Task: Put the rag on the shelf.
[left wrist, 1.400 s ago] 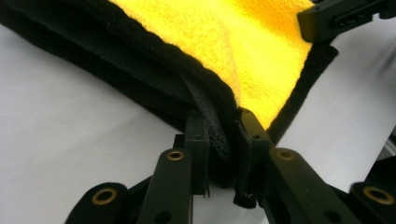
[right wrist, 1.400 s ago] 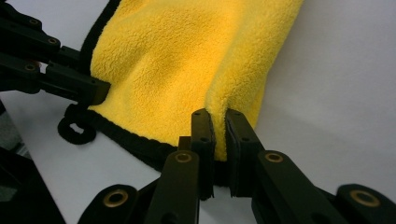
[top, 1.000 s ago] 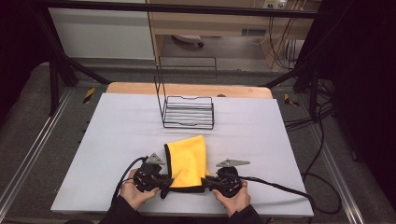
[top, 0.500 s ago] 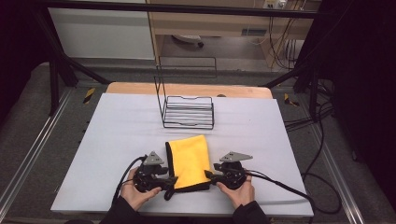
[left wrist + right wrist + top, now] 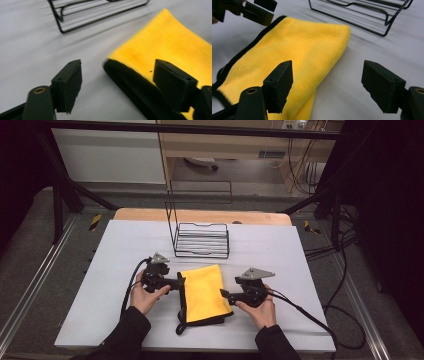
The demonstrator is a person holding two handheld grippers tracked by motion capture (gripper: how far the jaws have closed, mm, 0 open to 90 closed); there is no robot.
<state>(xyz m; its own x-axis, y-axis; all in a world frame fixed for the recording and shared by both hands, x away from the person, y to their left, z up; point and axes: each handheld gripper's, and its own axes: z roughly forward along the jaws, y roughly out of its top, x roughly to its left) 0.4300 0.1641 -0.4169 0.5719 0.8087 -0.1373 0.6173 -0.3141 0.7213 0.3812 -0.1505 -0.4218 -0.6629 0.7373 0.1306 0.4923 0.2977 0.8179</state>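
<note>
The folded yellow cloth (image 5: 204,292) lay flat on the bench (image 5: 300,255), at 6 o'clock from the wire rack (image 5: 201,240). The left hand-held gripper (image 5: 179,282) and right hand-held gripper (image 5: 223,293) flanked it, jaws just opened wide, gripping nothing.

We find no legible text, label, brand, number or sign in any view. The yellow-and-black striped markers (image 5: 95,221) on the floor beside the bench (image 5: 120,245) carry no wording that we can read.
</note>
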